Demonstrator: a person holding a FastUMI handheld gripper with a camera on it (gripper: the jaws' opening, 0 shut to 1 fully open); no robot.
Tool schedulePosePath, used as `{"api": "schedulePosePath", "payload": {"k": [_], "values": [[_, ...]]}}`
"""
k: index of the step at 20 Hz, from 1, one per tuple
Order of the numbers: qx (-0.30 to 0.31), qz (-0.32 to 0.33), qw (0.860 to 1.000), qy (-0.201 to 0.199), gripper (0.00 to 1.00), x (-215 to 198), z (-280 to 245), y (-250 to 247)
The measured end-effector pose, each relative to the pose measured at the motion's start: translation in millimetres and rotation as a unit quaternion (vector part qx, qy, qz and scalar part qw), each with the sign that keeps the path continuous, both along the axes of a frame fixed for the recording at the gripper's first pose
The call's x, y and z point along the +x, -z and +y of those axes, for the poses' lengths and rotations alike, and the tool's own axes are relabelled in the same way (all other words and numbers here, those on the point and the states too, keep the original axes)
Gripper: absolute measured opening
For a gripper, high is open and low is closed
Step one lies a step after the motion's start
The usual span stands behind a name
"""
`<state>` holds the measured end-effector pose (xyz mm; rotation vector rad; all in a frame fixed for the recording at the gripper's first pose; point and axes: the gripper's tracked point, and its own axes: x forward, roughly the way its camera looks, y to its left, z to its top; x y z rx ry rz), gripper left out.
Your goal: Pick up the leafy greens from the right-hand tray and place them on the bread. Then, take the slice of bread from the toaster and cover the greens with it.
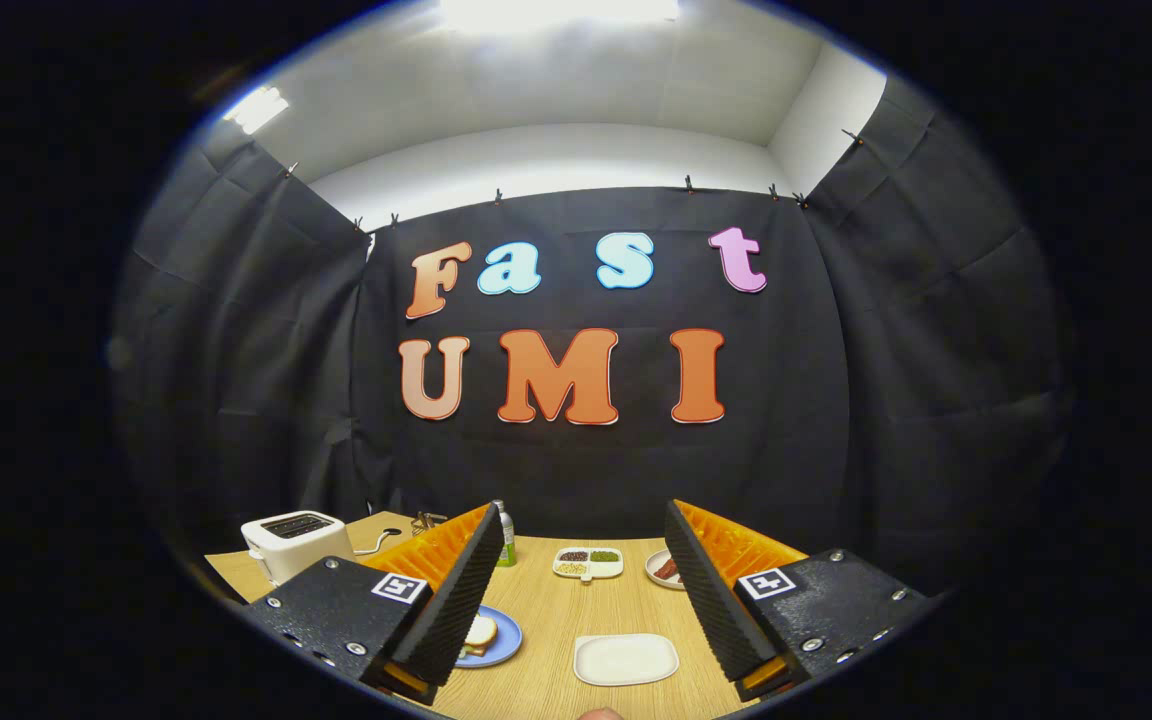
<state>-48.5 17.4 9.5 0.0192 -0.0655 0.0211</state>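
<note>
My gripper (581,520) is held high above the wooden table (556,610), open wide, with nothing between its fingers. Below the left finger lies a blue plate (501,645) carrying a slice of bread (481,632); a thin green edge shows under the slice, and the finger hides part of it. A white rectangular tray (626,658) sits just right of the plate, between the fingers, its surface bare. The white toaster (294,542) stands at the table's far left corner, its top slots dark, and I cannot tell whether they hold bread.
Beyond the fingers, near the table's back edge, are a white divided dish (588,562) with dark and green fillings, a small plate (664,568) with something reddish, and a green bottle (504,535). A cable runs behind the toaster. Black cloth walls close the booth.
</note>
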Motion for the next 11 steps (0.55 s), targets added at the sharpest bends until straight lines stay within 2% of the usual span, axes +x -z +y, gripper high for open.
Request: {"api": "schedulePosePath", "payload": {"k": [11], "values": [[-0.019, -0.009, 1.0, -0.014, 0.97, 2, 18, -2]]}}
